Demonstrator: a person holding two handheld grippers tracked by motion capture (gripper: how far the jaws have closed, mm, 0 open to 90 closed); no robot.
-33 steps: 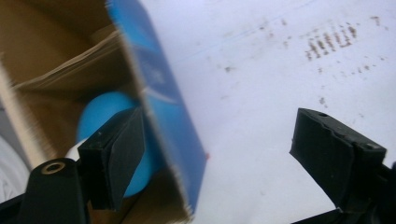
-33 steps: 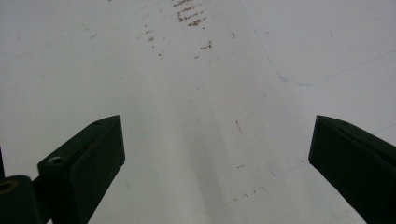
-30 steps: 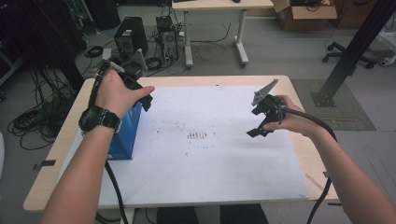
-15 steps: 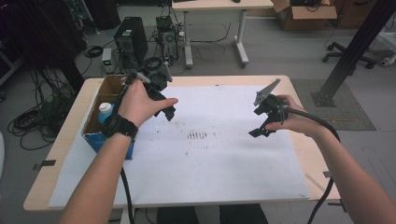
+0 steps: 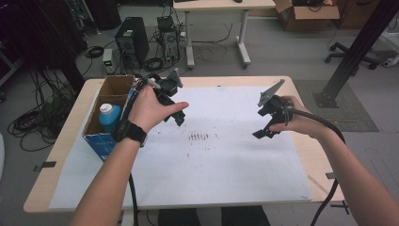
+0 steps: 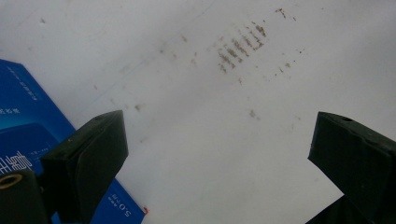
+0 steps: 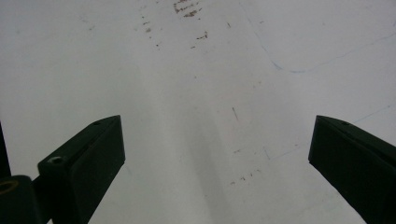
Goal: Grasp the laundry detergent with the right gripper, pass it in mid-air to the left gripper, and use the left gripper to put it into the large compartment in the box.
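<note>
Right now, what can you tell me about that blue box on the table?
The blue cardboard box stands upright near the table's left edge, partly on the white paper sheet. Its top flaps are open, showing brown insides, and a blue bottle with a white cap stands in it. White printing marks its blue side. No gripper touches it.

Box (image 5: 104,123) at table's (image 5: 301,89) left edge, on paper sheet (image 5: 226,169); bottle (image 5: 109,115) upright inside box; smudge marks (image 5: 200,137) at sheet's centre.

Grey floor (image 5: 282,52) behind the worktop (image 5: 301,155), cables (image 5: 33,122) sprawling left, a PC tower (image 5: 129,44) standing by a white desk (image 5: 214,5), cardboard box (image 5: 306,9) beyond, office chair (image 5: 357,49) at right.
</note>
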